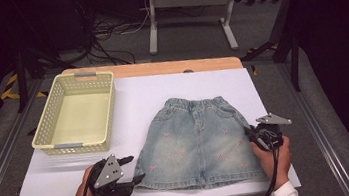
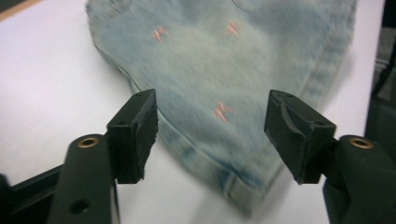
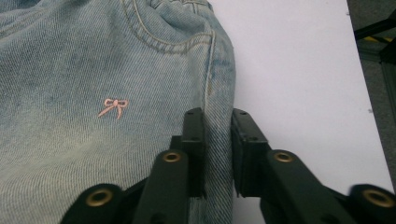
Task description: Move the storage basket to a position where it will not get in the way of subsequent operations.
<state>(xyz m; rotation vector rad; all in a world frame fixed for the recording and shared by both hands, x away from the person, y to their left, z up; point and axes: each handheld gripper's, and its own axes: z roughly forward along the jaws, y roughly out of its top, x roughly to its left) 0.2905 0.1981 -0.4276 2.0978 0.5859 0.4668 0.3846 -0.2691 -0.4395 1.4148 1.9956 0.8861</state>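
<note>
A light-blue denim skirt (image 1: 198, 140) with small pink bows lies flat on the white sheet (image 1: 161, 87), waistband toward the far side. My left gripper (image 1: 132, 169) hovers at its lower left corner, open. In the left gripper view that hem corner (image 2: 238, 186) lies below and between the wide jaws (image 2: 212, 133), and neither pad touches it. My right gripper (image 1: 251, 134) is at the skirt's right side. In the right gripper view its jaws (image 3: 217, 116) are drawn close together on the side seam (image 3: 217, 84), with the denim edge pinched between the pads.
A pale yellow plastic basket (image 1: 75, 149) stands empty at the far left of the sheet. The wooden table edge (image 1: 158, 67) runs behind the sheet. Bare white sheet lies left of the skirt and beyond its waistband. A white table frame (image 1: 153, 25) stands on the floor farther back.
</note>
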